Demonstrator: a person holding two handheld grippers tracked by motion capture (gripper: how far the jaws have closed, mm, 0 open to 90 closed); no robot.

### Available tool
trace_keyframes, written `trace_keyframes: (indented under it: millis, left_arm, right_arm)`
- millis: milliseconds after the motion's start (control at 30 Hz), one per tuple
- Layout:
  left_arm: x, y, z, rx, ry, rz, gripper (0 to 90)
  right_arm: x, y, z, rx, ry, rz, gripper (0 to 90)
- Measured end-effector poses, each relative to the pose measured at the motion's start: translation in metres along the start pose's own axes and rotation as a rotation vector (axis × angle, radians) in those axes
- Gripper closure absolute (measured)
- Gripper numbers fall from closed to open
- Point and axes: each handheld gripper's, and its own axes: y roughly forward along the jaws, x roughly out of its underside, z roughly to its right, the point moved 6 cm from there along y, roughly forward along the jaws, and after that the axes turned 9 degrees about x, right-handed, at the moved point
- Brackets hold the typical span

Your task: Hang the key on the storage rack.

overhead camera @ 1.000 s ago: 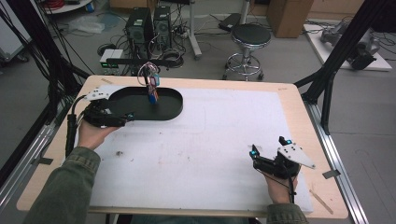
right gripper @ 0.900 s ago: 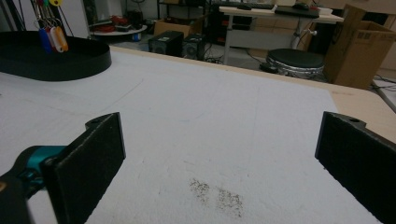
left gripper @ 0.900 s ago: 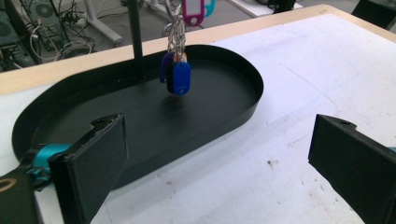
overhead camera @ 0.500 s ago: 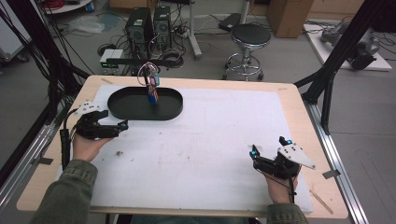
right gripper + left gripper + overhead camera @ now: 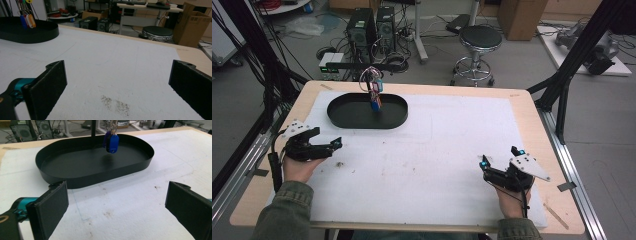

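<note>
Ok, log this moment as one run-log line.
left gripper: open, empty, near black tray | right gripper: open, empty, near table edge | key tags: hanging over tray | white mat: bare

The key tags (image 5: 111,141) hang from something cut off by the top edge in the left gripper view. Far off in the right gripper view, the tray (image 5: 37,32) runs off the left edge.

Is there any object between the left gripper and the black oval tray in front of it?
Nothing visible stands in the way. The left gripper has its jaws open, and between it and the black oval tray lies only bare white mat. The bunch of key tags hangs above the tray's far part, not in the path.
</note>
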Motion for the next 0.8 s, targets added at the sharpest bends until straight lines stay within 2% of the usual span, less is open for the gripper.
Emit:
trace_keyframes:
  millis: [200, 467, 800]
  left_arm:
    - [0.008, -0.011, -0.001, -0.024, -0.004, 0.034, 5.4]
    - [0.013, -0.026, -0.003, -0.061, -0.009, 0.111, 5.4]
    - [0.023, -0.043, -0.012, -0.107, -0.018, 0.164, 5.4]
  right_arm:
    - [0.000, -0.001, 0.000, 0.001, 0.005, -0.005, 0.5]
    - [0.001, 0.000, 0.000, -0.002, -0.005, -0.006, 0.5]
    - [0.001, -0.001, -0.001, -0.003, 0.000, -0.011, 0.5]
